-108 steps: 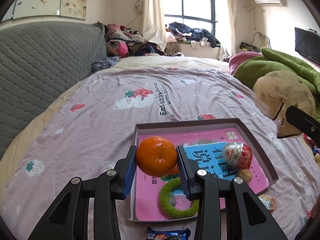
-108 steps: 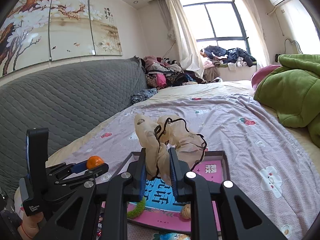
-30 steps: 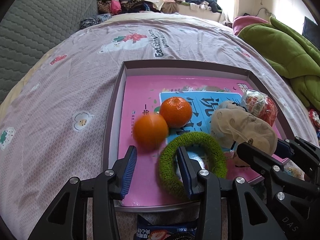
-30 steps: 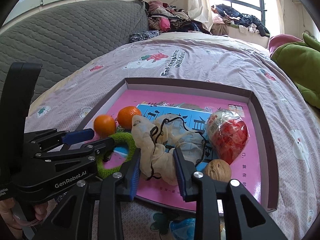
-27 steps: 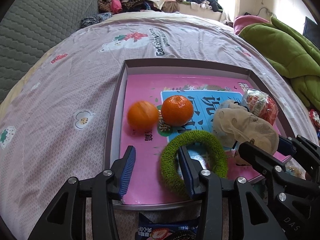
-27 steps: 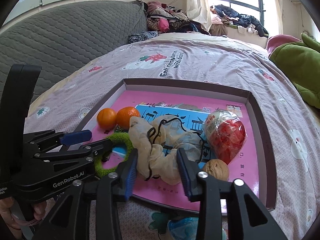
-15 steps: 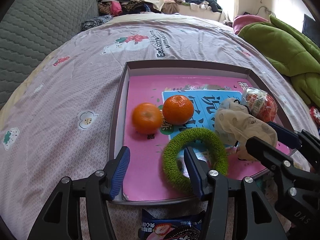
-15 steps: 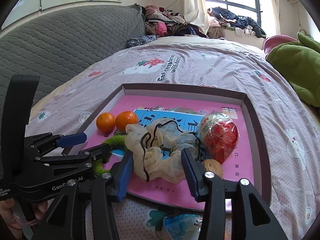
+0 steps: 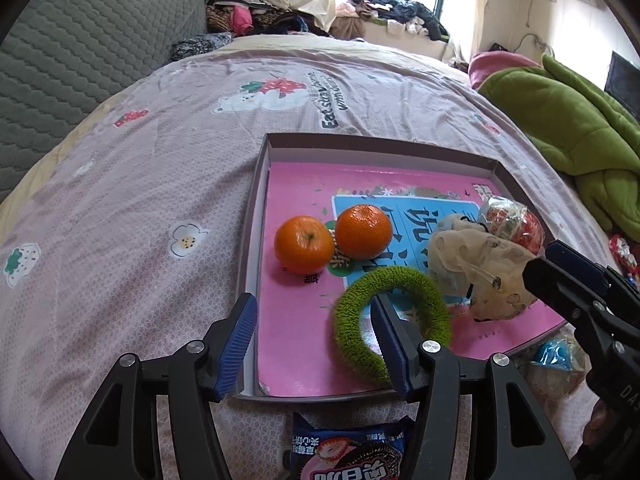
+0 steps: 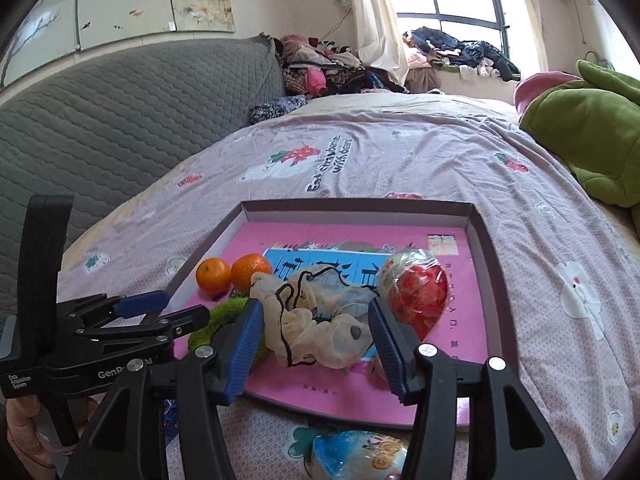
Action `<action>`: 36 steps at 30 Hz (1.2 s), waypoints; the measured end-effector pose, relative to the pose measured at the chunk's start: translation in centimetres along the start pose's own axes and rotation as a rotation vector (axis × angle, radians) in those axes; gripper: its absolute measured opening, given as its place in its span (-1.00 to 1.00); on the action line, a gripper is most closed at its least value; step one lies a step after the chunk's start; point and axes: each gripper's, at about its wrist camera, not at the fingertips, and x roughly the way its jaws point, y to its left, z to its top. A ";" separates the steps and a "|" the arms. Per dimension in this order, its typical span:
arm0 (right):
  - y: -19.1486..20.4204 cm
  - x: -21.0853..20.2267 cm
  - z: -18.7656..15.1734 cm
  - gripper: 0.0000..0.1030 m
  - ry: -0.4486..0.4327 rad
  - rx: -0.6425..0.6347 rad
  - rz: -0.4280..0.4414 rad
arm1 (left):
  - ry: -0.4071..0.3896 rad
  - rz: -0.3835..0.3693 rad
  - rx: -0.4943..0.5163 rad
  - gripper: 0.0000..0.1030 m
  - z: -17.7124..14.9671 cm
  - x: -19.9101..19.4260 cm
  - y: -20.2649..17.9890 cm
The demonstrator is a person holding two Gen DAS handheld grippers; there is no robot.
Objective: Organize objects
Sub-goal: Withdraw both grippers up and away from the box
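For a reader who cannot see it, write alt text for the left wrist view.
Two oranges, a green ring and a beige pouch lie in a pink-floored tray on a bed; the left tool hangs open over its near edge, holding nothing.

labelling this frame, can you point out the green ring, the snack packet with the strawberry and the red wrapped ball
green ring (image 9: 400,280), left wrist view, top of its fuzzy arc
snack packet (image 9: 348,452), left wrist view, printed front
red wrapped ball (image 10: 416,292), right wrist view, middle of its wrap
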 end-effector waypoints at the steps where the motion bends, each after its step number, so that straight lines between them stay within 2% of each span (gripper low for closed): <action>1: -0.1 -0.1 0.0 0.07 -0.004 0.005 0.001 | -0.002 -0.002 -0.003 0.18 0.0 -0.1 0.1; 18: -0.7 -3.5 0.8 0.08 -0.082 0.032 0.016 | -0.041 -0.003 -0.002 0.18 0.3 -3.1 -0.5; 22: -0.7 -4.7 0.9 0.17 -0.097 0.029 0.020 | -0.059 -0.001 0.000 0.18 0.3 -4.4 -0.7; 36: -0.6 -8.8 1.0 0.28 -0.122 0.012 0.010 | -0.092 -0.005 0.009 0.18 -0.5 -8.3 -1.6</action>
